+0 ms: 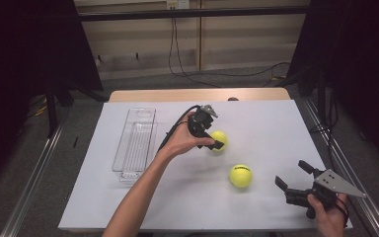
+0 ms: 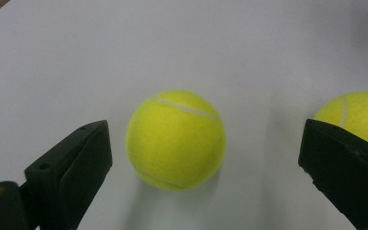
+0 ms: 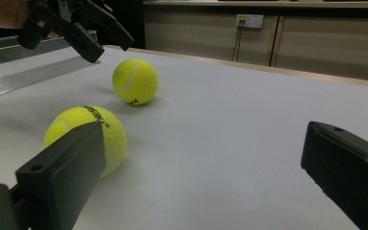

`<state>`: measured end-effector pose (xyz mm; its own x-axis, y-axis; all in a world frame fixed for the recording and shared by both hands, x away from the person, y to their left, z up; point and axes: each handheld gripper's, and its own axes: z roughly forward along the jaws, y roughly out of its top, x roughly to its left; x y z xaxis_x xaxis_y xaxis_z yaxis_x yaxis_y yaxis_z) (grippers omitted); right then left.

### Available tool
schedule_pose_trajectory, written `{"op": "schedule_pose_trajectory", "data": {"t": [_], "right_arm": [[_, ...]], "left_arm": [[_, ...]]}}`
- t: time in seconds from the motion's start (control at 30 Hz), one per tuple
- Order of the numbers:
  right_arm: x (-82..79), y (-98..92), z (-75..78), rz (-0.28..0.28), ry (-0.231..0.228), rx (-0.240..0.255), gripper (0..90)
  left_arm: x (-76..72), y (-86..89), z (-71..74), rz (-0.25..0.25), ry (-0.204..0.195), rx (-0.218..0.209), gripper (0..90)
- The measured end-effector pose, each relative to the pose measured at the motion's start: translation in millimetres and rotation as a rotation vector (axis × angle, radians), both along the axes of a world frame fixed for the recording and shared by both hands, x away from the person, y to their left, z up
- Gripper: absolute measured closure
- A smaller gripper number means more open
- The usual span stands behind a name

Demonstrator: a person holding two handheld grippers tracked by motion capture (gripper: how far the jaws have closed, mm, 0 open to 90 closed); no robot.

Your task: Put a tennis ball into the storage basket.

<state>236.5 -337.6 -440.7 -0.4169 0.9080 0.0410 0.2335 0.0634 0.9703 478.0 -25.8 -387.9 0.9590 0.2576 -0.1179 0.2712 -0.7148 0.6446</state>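
1. tennis ball work was in hand: the farther fuzzy yellow-green tennis ball (image 1: 219,139) sat on the white-covered bench (image 1: 266,123), near its middle, right of the clear plastic oblong tray (image 1: 134,147).
2. the left tongs (image 1: 216,141) hovered right over that ball, held in the person's left hand (image 1: 183,139); in the left gripper view the ball (image 2: 176,139) lay between the two black jaws, which stood wide with bench showing on both sides, touching nothing.
3. a second yellow-green tennis ball with black lettering (image 1: 241,176) rested nearer the person, well apart from the tray; its edge showed at the right of the left gripper view (image 2: 357,115).
4. the right tongs (image 1: 292,177) were also spread wide and empty, held low near the bench's right front corner by the right hand (image 1: 328,210), pointing towards the lettered ball (image 3: 85,134).
5. judged step: the approach to a grasp on the farther ball, not yet closed.
6. the next move seemed to call for lowering the left tongs until the jaws straddled the ball's widest part, then closing evenly; a high or off-centre pinch could have squirted the ball away.
7. carrying it to the tray looked the likely aim, though that was only a guess.
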Motion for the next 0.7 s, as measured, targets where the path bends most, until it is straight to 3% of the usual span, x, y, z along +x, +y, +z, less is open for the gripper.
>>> {"op": "schedule_pose_trajectory", "data": {"t": [0.23,0.7], "right_arm": [[-0.1,0.3,0.0,-0.003,0.002,0.007,1.2],[0.0,-0.4,-0.6,-0.002,0.006,0.003,1.2]], "left_arm": [[4.0,-6.0,-2.4,-0.006,-0.002,0.03,5.4],[11.9,-7.5,-17.3,-0.016,0.04,0.072,10.9]]}}
